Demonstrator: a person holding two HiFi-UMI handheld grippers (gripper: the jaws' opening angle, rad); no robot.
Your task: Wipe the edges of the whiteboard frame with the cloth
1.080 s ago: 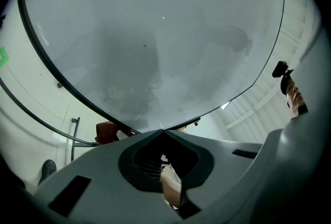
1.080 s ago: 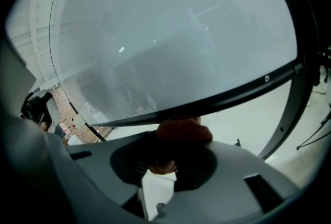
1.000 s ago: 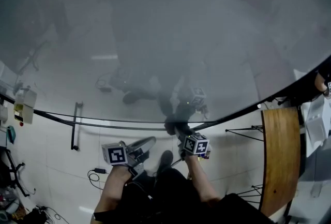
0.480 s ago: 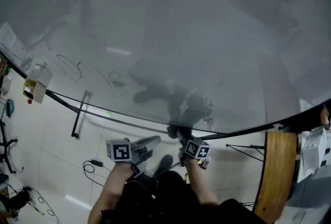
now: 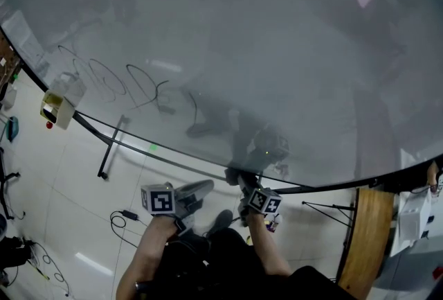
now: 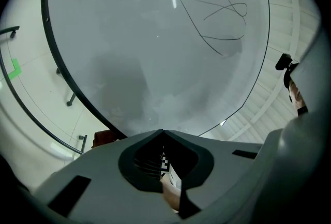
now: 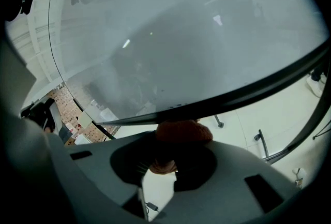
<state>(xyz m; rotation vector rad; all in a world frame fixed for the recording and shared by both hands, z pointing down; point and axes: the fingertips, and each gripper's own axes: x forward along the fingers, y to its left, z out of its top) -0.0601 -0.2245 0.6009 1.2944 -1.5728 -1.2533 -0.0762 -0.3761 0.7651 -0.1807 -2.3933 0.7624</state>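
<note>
**Right gripper wiping lower whiteboard frame with cloth**

The right gripper [image 7: 171, 140] is clamping a bunched orange-brown cloth [image 7: 184, 132] in its jaws and holding it up at the dark lower whiteboard frame [image 7: 248, 94]. The cloth is probably touching the frame, though the contact line itself is hard to make out. The left gripper [image 6: 163, 134] is hanging idle below the board, jaws together on nothing, apart from the frame. Pen scribbles [image 5: 131, 84] are sitting on the whiteboard surface [image 5: 263, 42] up to the left, well away from the cloth. The task is reading as under way, with most of the frame likely yet to be wiped.

Risks:
- Only a small wad is sticking past the jaws, so dragging along the frame could be pulling it loose or letting the hard jaw tips scrape the frame.
- The frame is narrow, so the cloth could be drifting up onto the board face or slipping off below the edge and missing it.
</note>
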